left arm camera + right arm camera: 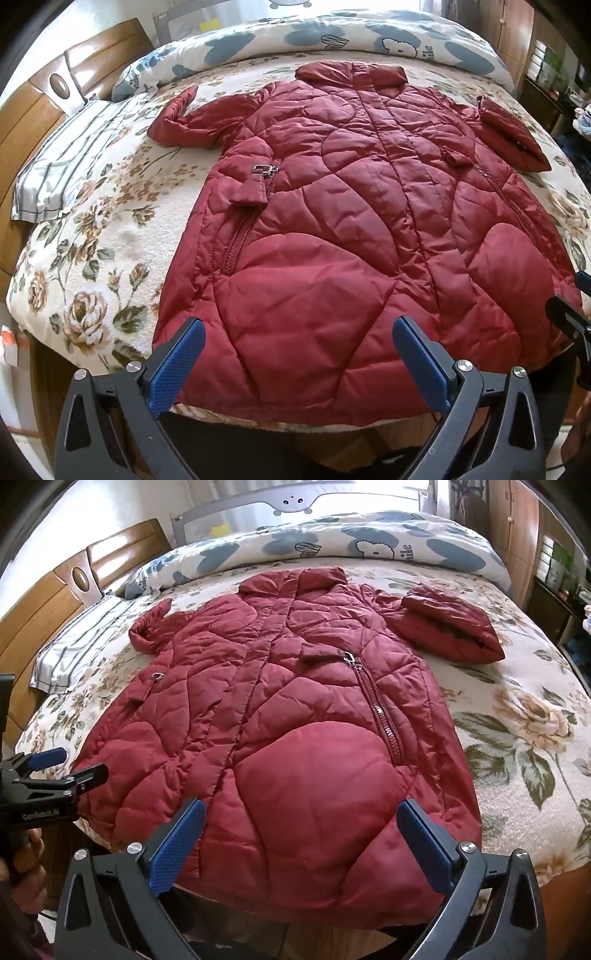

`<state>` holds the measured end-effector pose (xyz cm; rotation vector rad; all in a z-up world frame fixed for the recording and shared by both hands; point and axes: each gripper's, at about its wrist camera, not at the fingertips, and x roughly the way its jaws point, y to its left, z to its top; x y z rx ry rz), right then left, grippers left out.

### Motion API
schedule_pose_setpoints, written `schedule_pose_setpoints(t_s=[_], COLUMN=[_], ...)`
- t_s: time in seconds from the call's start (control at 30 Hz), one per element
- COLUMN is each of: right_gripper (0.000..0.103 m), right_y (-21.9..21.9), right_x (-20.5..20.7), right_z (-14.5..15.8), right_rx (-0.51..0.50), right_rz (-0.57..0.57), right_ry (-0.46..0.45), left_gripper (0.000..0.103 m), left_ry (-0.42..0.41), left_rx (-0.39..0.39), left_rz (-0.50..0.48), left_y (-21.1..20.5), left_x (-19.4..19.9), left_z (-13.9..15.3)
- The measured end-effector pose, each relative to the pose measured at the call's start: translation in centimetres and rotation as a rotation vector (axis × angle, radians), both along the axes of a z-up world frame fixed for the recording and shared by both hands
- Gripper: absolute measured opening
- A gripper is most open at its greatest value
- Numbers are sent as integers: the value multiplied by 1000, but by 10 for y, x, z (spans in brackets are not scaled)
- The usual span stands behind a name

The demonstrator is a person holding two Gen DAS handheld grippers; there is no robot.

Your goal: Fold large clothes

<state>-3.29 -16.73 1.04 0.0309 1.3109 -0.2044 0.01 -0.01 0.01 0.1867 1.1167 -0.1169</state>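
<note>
A dark red quilted long coat (351, 229) lies front up and spread flat on a floral bed cover (96, 236), collar at the far end, hem at the near bed edge. It also shows in the right wrist view (295, 731). Its left sleeve (177, 122) is bent beside the body; its right sleeve (450, 627) is folded back on itself. My left gripper (299, 343) is open and empty over the hem's left part. My right gripper (301, 827) is open and empty over the hem's right part. The left gripper also shows at the left edge of the right wrist view (70, 766).
A rolled blue-and-white duvet (332, 33) lies across the far side of the bed. A striped pillow (70, 162) sits at the left by the wooden headboard (33, 110). Wooden cabinets (524, 535) and shelves stand at the right.
</note>
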Motion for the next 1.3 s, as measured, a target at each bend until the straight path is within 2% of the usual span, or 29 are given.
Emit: schedule_pose_setpoints(t_s=[1.13,1.3], right_gripper=[103,103], right_y=[-4,-7], right_x=[6,9], right_z=[2,3], right_rx=[10,14], right_rz=[0,-2], right_ry=[-18,-27], left_gripper=[102,102], left_ry=[24,6], left_rx=[-3,-2], left_rz=[-3,-6], left_y=[-2,-2], left_x=[6,8], left_z=[-5,-6])
